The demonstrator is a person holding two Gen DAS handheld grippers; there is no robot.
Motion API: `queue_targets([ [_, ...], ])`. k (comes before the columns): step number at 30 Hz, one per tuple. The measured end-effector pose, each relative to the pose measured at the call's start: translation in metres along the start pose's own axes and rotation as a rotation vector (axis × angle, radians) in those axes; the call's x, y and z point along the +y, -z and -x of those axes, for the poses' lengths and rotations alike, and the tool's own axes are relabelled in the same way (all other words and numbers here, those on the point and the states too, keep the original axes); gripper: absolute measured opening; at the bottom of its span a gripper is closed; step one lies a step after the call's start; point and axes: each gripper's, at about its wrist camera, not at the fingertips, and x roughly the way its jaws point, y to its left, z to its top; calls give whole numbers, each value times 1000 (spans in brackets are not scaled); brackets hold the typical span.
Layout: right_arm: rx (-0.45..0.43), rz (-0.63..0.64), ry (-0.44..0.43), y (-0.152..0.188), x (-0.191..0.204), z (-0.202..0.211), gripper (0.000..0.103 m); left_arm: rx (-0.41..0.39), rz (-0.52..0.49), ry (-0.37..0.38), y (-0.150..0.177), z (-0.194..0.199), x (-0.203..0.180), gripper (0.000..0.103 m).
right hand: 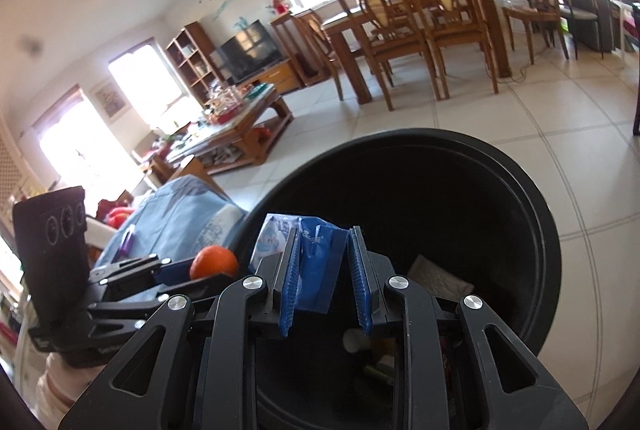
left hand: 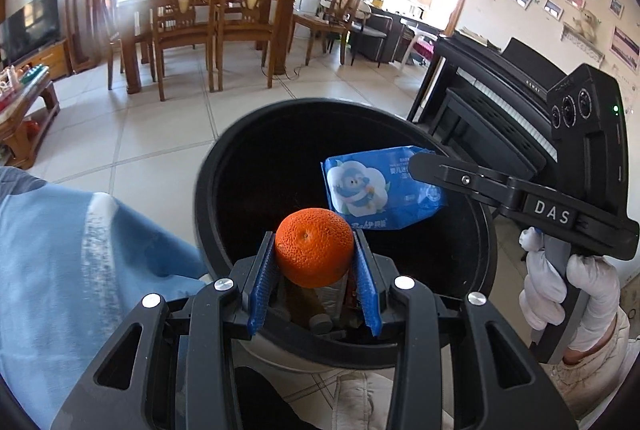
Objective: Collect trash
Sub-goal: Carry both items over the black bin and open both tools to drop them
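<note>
A round black trash bin (left hand: 224, 158) (right hand: 536, 206) stands on the tiled floor right below both grippers. My left gripper (left hand: 314, 244) is shut on an orange (left hand: 314, 246) (right hand: 214, 261), held over the bin's near rim. My right gripper (right hand: 324, 250) (left hand: 420, 164) is shut on a blue wet-wipe packet (right hand: 318, 270) (left hand: 380, 190) with a cartoon penguin, also held above the bin's mouth. Inside the bin lie a crumpled white tissue (right hand: 438, 276), wrappers and small bits of trash (left hand: 320, 314).
A blue cloth-covered seat (left hand: 60, 262) (right hand: 180, 214) is left of the bin. A black piano (left hand: 500, 98) stands to the right, dining table and chairs (left hand: 208, 14) beyond, a cluttered coffee table (right hand: 232, 118) further left. A white-gloved hand (left hand: 576, 290) holds the right gripper.
</note>
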Motion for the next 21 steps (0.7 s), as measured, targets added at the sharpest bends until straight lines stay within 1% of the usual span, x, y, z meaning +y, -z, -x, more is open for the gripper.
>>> queue_targets([
  [5,8,-18,12,3,-13,-3,25,22,-16,6,0,-13,-8,38],
  [8,10,-26,25,4,-13,-4,25,31,-22,9,1,-18,-11,38],
  [14,7,-24,95,7,-17,-8,25,43,-44,7,2,-29,-19,38],
  [21,8,-16,132,12,-23,-14,25,55,-67,1,0,-38,-21,38],
])
